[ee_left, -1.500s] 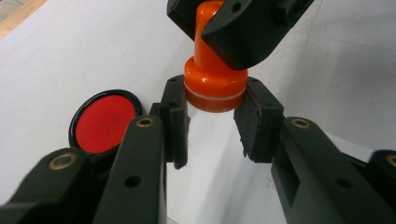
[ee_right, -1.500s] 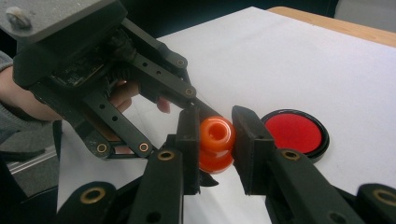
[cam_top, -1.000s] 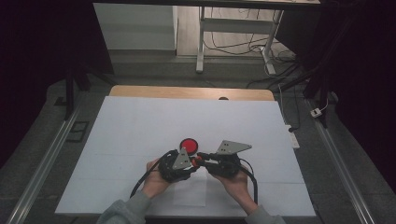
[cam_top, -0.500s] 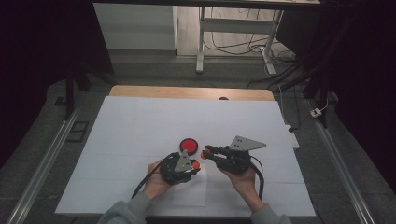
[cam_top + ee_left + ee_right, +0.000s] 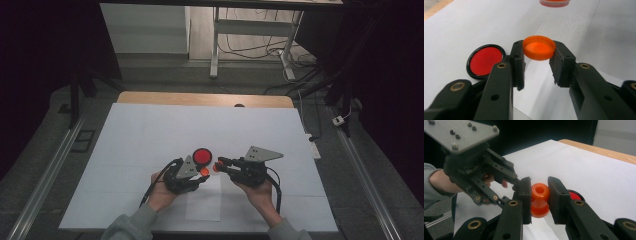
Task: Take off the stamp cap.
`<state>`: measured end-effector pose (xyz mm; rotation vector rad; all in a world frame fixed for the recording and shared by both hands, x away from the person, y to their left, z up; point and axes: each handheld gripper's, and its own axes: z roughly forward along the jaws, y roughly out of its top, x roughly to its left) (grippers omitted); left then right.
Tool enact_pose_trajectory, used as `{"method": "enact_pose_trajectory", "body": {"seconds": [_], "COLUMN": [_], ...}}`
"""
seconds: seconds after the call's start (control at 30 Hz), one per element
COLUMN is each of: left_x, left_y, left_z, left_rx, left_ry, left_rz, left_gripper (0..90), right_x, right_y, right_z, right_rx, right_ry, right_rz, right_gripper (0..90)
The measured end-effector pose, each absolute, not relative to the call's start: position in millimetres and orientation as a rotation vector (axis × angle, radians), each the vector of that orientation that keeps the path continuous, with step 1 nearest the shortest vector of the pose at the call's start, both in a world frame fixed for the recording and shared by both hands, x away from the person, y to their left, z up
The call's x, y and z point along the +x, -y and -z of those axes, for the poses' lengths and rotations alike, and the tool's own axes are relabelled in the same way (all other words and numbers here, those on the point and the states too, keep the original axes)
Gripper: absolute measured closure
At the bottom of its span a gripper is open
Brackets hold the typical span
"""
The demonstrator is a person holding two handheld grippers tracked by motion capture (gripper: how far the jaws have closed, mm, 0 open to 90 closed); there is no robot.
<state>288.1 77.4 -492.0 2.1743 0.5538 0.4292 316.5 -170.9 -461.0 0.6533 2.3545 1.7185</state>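
In the left gripper view my left gripper (image 5: 537, 56) is shut on a shallow orange cap (image 5: 539, 47), held by its rim with the hollow side up. My right gripper (image 5: 539, 195) is shut on an orange spool-shaped piece (image 5: 539, 201) with a hole in its top. From the high view the left gripper (image 5: 201, 172) and the right gripper (image 5: 218, 166) face each other tip to tip above the white sheet (image 5: 150, 135), with a small gap between the cap (image 5: 204, 171) and the orange piece (image 5: 215, 167). A red disc with a black rim (image 5: 202, 156) lies flat just behind them.
The red disc (image 5: 485, 61) sits left of my left jaws. A wooden table edge (image 5: 200, 98) runs along the far side of the sheet. Metal rails (image 5: 50, 170) flank the table, and cables (image 5: 310, 95) lie on the floor beyond.
The two grippers stood tip to tip a second ago. The right gripper has drawn away to the right with the orange piece, leaving a gap; the left gripper stayed put.
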Motion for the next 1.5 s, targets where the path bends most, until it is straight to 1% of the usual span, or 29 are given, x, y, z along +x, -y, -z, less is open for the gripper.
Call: {"method": "enact_pose_trajectory", "body": {"seconds": [0.57,1.03,1.33,1.5], "left_x": [283,266,252,245], "left_y": [-106,-153,-188,-198], "left_z": [485,484,488,489], "left_rx": [2.131,2.094,2.030,2.020], "left_ry": [-0.604,-0.690,-0.790,-0.815], "left_rz": [-0.417,-0.425,-0.420,-0.422], "left_gripper": [65.4,65.3,65.3,65.3], "right_x": [318,320,320,320], "right_y": [176,181,184,185], "right_z": [460,460,459,458], "right_rx": [0.659,0.659,0.650,0.647], "right_ry": [-2.333,-2.310,-2.296,-2.283], "right_rz": [-1.706,-1.675,-1.670,-1.662], "right_gripper": [73.9,73.8,73.8,73.7]}}
